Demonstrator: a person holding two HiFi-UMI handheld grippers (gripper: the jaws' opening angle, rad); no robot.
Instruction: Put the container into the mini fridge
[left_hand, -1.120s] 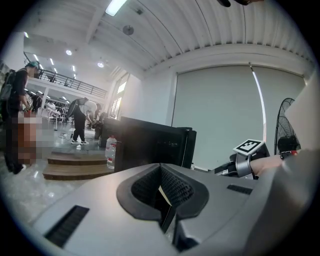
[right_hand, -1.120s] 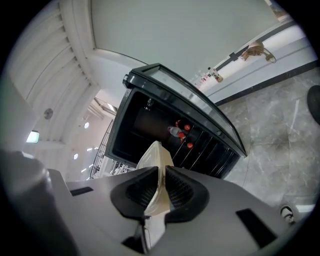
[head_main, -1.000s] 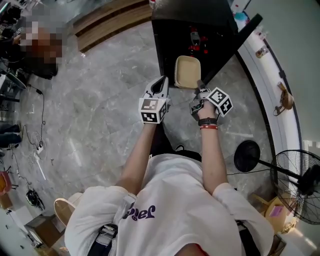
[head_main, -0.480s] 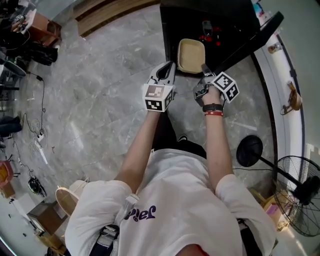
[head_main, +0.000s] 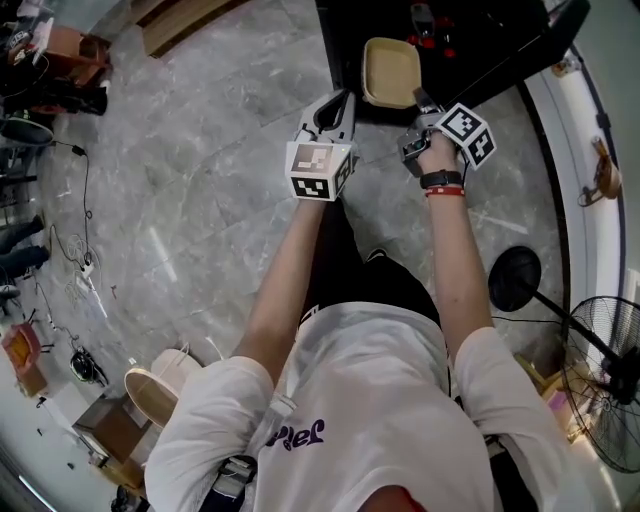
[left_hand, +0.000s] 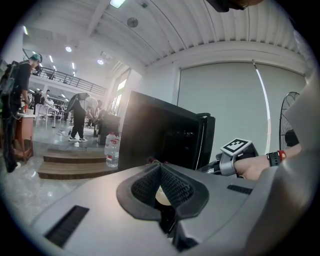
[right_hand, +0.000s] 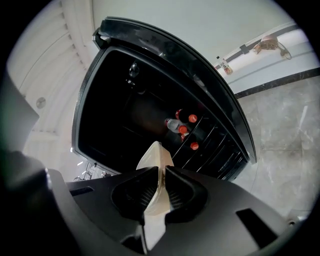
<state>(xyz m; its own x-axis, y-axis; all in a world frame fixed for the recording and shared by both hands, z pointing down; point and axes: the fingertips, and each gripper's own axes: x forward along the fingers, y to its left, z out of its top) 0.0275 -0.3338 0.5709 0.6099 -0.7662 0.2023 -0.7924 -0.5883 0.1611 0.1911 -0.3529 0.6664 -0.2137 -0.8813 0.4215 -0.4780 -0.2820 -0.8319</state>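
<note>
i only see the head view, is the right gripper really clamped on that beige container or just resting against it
observer: Clamped. In the right gripper view, the right gripper has both pads pressed on the container's thin wall, one pad on each side.
operator: ok and whats inside the fridge, i just see red blobs
observer: Those are red-capped bottles lying on a wire shelf inside the open mini fridge.
</note>
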